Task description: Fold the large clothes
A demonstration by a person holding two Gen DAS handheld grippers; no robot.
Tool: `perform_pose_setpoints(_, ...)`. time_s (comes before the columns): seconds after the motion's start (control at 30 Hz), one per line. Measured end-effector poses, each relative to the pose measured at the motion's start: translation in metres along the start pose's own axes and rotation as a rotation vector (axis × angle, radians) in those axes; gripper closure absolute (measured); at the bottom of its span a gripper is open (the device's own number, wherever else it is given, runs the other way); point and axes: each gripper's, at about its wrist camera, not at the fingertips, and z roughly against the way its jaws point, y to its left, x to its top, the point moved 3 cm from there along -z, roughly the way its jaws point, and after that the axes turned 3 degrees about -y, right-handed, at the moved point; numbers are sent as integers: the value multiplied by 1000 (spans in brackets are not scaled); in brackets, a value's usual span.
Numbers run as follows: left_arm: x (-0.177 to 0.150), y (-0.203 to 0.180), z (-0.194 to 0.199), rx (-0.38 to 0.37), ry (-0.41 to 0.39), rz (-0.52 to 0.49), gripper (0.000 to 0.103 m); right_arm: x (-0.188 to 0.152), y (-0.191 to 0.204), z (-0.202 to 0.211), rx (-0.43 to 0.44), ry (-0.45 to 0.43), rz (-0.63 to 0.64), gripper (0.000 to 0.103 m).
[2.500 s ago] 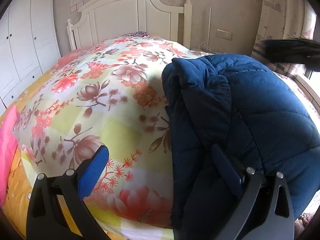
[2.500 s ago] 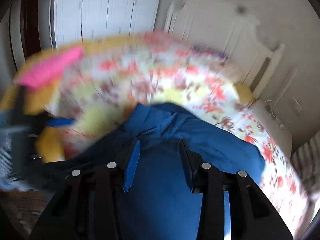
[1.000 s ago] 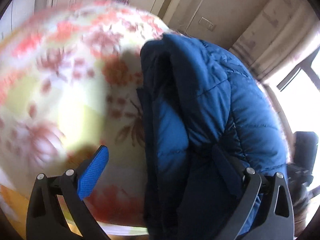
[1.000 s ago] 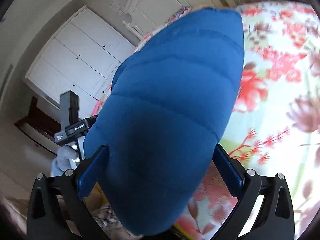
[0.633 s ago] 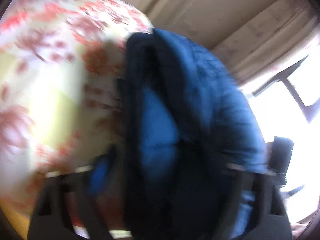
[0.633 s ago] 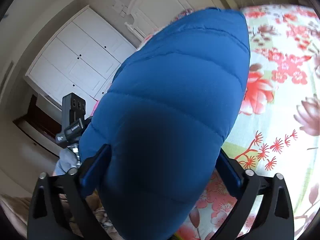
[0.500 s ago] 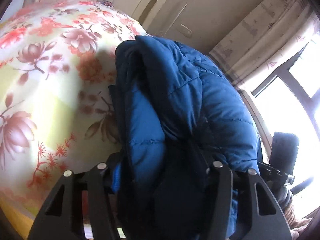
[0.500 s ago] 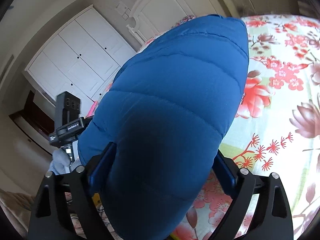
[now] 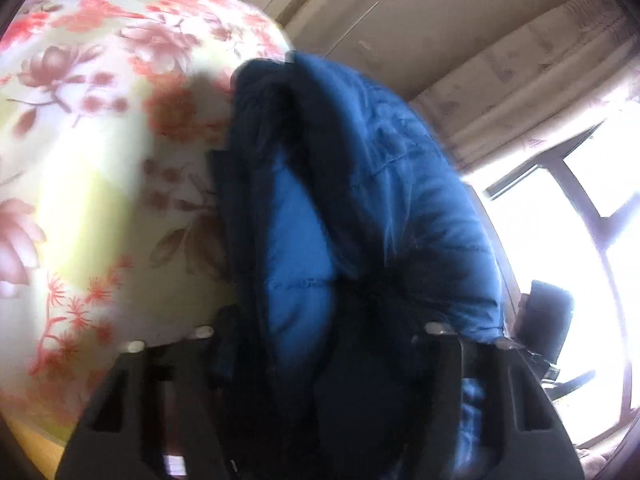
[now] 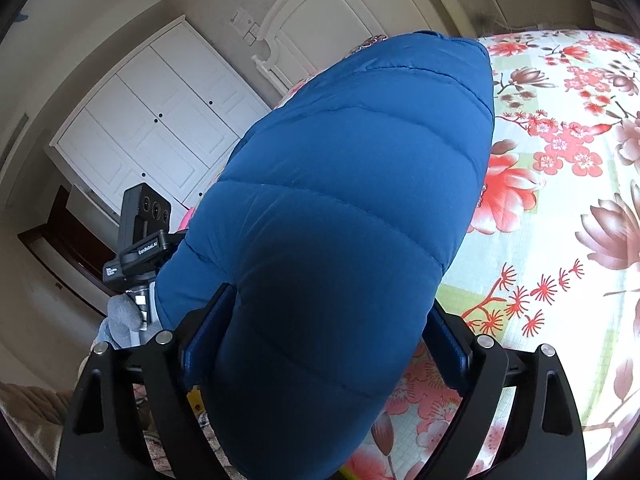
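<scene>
A puffy blue down jacket [image 9: 380,160] lies along the near edge of a bed with a floral quilt [image 9: 80,160]. In the left wrist view my left gripper [image 9: 320,320] has its jaws closing on the jacket's bunched edge, and the dark fabric fills the gap between the fingers. In the right wrist view my right gripper [image 10: 326,336] holds a thick padded end of the jacket [image 10: 360,160], with both blue pads pressed into its sides. The jacket's near part hides both grippers' fingertips.
The floral quilt [image 10: 560,200] stretches to the right of the jacket. A white headboard [image 10: 340,12] and white wardrobe [image 10: 160,120] stand behind. A gloved hand [image 10: 124,316] holds the other gripper's body [image 10: 140,236]. A bright window [image 9: 580,220] and curtain [image 9: 540,80] are on the right.
The left gripper's jaws came in from wide open onto the jacket's edge and the view swung towards the window. The right gripper's jaws narrowed slightly onto the padded end.
</scene>
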Motion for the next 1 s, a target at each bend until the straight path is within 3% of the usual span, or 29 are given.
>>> perform_pose_setpoints(0.07, 1, -14, 2, 35, -36, -44, 61, 0, 4, 1, -12, -14, 26, 20)
perform_pose_setpoints(0.17, -1, -16, 6, 30, -81, -7, 68, -1, 14, 5, -34, -58, 82, 27)
perform_pose_setpoints(0.3, 2, -35, 13, 6, -153, -7, 71, 9, 20, 21, -69, -133, 157, 34)
perform_pose_setpoints(0.43, 35, -75, -4, -32, -195, -69, 71, 43, 1, 49, -108, -226, 174, 35)
perform_pose_setpoints(0.57, 81, -128, -45, -66, -214, -153, 71, 85, -33, 79, -172, -309, 162, 36)
perform_pose_setpoints(0.7, 124, -172, -121, -82, -183, -188, 71, 125, -89, 102, -260, -357, 126, 36)
perform_pose_setpoints(0.77, 130, -179, -160, -54, -144, -197, 71, 136, -127, 103, -313, -314, 72, 36)
perform_pose_setpoints(0.83, 121, -175, -212, 21, -45, -191, 71, 133, -168, 92, -391, -210, -8, 36)
perform_pose_setpoints(0.87, 112, -172, -232, 52, -14, -180, 66, 128, -182, 86, -409, -172, -46, 34)
perform_pose_setpoints(0.93, 106, -170, -235, 35, -57, -171, 63, 117, -197, 95, -343, -210, -107, 33)
perform_pose_setpoints(1.0, 105, -166, -234, 27, -48, -145, 63, 115, -193, 96, -370, -219, -91, 32)
